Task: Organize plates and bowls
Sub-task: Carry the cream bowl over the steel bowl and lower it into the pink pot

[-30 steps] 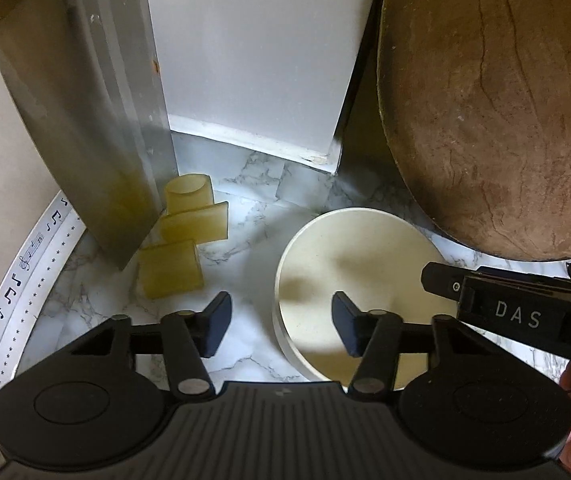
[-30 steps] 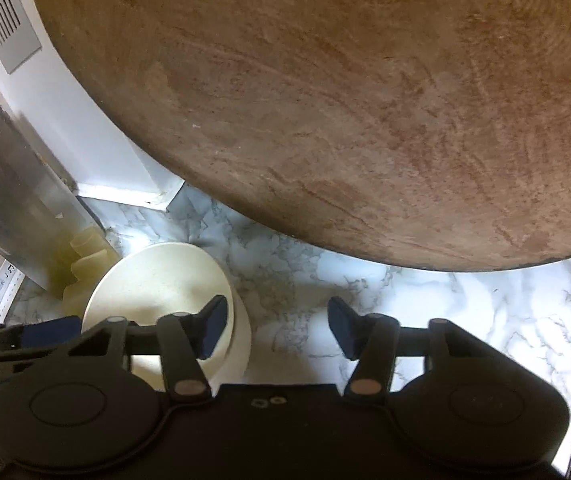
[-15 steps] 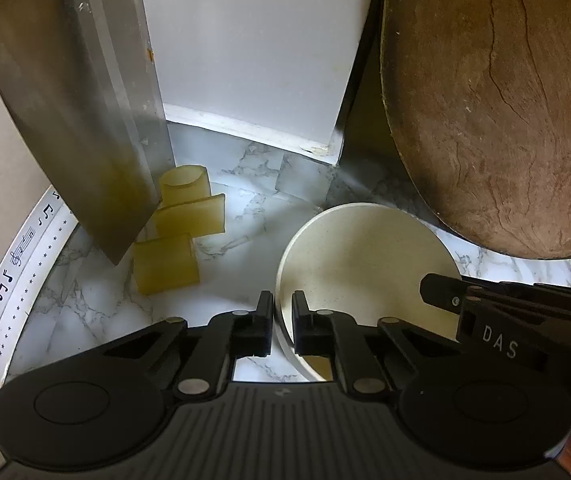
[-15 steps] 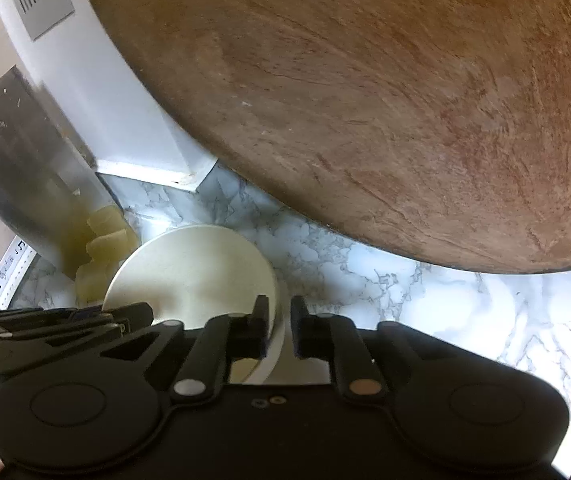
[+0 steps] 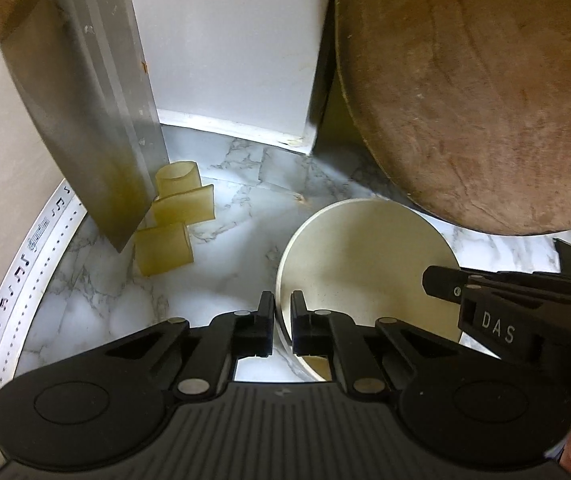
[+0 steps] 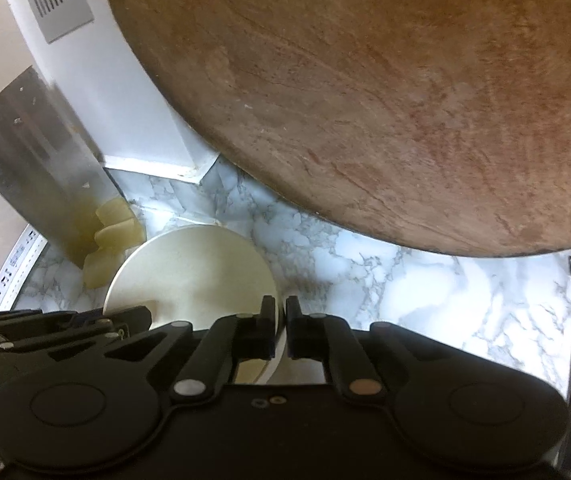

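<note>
Clamped on opposite rims of a cream round ceramic bowl (image 5: 365,268): left gripper (image 5: 282,320) on the near-left edge, right gripper (image 6: 280,322) on the right edge. Bowl low over, perhaps resting on, a white grey-veined marble counter (image 5: 225,252). Probably rigid, glazed, slippery, chippable; best pinched at the rim. Behind: steel cleaver blade (image 5: 85,112), yellowish translucent rubbery blocks (image 5: 173,216), round brown wooden chopping board (image 6: 365,92), grain cracked.

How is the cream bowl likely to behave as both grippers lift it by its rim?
The cream bowl looks rigid, so its thin wall probably won't flex between the left gripper and right gripper. Its smooth surface may slip against the pads. Gripped at opposite sides, it should stay level, though it looks breakable if dropped on the marble counter.
</note>
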The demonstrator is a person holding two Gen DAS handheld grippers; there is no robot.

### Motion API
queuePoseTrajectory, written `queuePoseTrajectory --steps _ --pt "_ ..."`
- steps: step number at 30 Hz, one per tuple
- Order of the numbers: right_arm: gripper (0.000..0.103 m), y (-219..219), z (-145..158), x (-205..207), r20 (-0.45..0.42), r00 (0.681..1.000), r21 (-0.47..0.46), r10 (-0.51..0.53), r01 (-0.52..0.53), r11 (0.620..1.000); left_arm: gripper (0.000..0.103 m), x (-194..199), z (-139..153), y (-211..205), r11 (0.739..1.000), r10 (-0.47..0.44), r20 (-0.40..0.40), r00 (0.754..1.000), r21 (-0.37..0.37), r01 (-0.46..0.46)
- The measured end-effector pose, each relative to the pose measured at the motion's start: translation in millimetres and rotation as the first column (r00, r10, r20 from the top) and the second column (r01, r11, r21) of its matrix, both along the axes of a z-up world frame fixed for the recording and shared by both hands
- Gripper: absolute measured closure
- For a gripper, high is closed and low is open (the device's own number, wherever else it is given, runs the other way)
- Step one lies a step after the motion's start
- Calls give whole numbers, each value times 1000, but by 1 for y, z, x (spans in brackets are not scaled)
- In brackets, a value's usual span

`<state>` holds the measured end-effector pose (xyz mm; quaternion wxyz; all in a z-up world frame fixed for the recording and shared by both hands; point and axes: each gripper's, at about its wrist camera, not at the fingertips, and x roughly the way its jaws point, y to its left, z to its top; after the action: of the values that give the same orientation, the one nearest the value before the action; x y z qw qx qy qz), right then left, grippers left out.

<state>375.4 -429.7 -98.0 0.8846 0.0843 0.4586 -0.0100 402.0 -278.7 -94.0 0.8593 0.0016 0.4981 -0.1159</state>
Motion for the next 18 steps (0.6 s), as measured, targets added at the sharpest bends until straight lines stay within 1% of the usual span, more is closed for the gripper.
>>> queuePoseTrajectory --steps 7,18 --pt "96 3 23 -27 26 1000 -20 -15 16 1000 96 -28 25 -1 1000 -22 18 1000 -8 23" --pt "96 13 59 -85 59 998 -23 -33 35 999 96 -81 67 7 998 -66 44 997 -13 67"
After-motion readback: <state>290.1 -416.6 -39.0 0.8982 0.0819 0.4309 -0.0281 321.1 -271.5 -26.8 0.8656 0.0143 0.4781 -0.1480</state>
